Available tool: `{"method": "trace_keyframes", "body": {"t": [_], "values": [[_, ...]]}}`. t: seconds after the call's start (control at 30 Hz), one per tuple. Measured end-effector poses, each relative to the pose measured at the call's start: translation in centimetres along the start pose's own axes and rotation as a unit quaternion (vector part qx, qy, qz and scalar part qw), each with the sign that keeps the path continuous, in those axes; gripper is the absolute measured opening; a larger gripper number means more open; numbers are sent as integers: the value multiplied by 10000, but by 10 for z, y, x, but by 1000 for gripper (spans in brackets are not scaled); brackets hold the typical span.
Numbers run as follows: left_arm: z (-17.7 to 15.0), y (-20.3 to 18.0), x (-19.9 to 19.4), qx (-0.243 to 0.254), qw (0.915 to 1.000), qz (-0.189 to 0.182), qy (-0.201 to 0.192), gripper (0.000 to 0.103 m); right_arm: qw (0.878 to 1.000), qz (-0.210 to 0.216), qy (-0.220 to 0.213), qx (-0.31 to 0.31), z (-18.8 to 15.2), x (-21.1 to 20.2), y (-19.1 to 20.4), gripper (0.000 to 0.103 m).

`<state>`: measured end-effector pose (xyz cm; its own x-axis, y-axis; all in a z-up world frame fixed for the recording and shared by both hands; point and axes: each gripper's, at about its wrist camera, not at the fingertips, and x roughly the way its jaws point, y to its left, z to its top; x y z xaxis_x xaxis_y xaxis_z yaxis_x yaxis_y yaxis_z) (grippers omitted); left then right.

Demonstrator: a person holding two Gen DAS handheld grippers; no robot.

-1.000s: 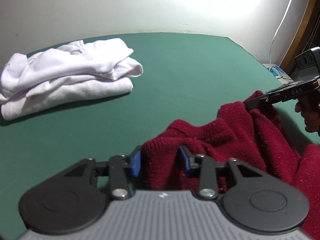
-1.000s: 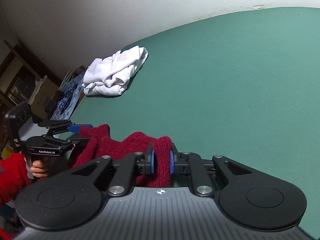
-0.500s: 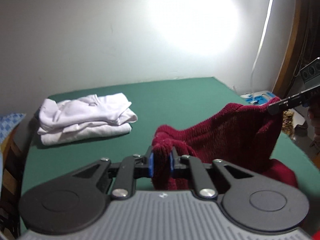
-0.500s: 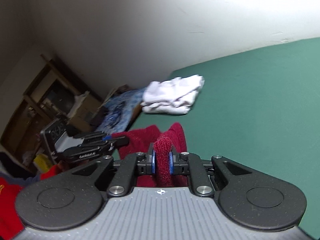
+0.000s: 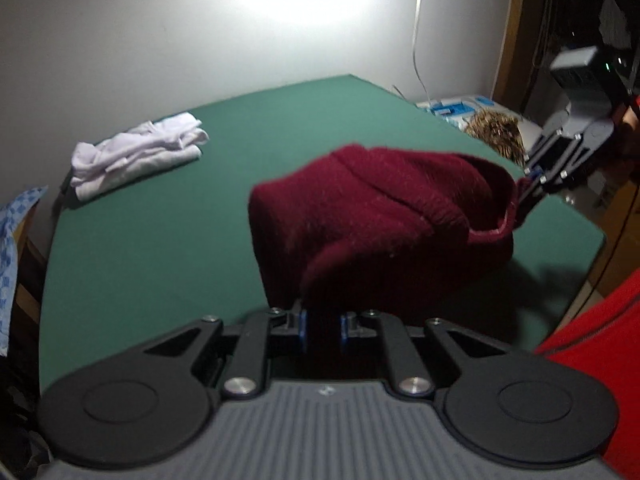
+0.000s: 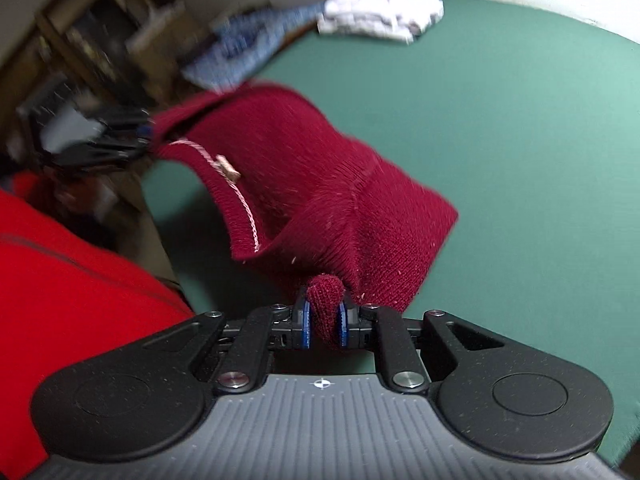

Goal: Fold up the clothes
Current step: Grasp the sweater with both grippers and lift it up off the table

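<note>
A dark red knitted sweater [image 5: 380, 220] hangs in the air above the green table [image 5: 160, 260], stretched between both grippers. My left gripper [image 5: 322, 328] is shut on one bunched edge of it. My right gripper [image 6: 323, 320] is shut on another fold of the sweater [image 6: 320, 168]. The sweater's neck opening, with its label [image 6: 228, 168], faces the right wrist view. In the left wrist view the right gripper [image 5: 532, 176] pinches the sweater's far end at the right. The left gripper [image 6: 140, 136] appears blurred at the left of the right wrist view.
A folded pile of white clothes [image 5: 136, 156] lies at the table's far left corner, also in the right wrist view as white clothes [image 6: 380, 16]. A blue patterned cloth [image 6: 248, 52] hangs off the table's edge. The person's red top [image 6: 60, 260] is close. Shelves and boxes [image 5: 460, 110] stand beside the table.
The left gripper's jaws closed on the sweater. Both grippers rose and pulled back toward the person, lifting the sweater off the table and stretching it between them.
</note>
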<state>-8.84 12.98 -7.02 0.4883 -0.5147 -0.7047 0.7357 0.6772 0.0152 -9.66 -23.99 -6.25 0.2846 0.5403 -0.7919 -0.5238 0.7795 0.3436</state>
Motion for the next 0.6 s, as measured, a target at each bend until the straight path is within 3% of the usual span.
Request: {"method": "trace_keyframes", "body": {"t": [0.13,0.27,0.33,0.43,0.53,0.6], "values": [[-25,-19,17,373,9981,124,466,8,9996,-235,-118,-50,-5,25,5,15],[-27,-14,-6,585,9963,417,470,9,9964,-691,-303,-382,-10,31,20,15],[-12,-5,-35,523,9972,507,151,10,9924,-961,-239,-735,-10,33,31,15],[25,4,-71,389,9948,580,-740,14,9876,-1165,-137,-1047,-8,39,37,17],[59,9,-59,91,9927,155,-1189,16,9854,-1260,-97,-1139,-5,43,37,18],[69,2,-31,25,9936,-98,-1121,16,9847,-1303,-84,-1155,-4,44,37,18]]}}
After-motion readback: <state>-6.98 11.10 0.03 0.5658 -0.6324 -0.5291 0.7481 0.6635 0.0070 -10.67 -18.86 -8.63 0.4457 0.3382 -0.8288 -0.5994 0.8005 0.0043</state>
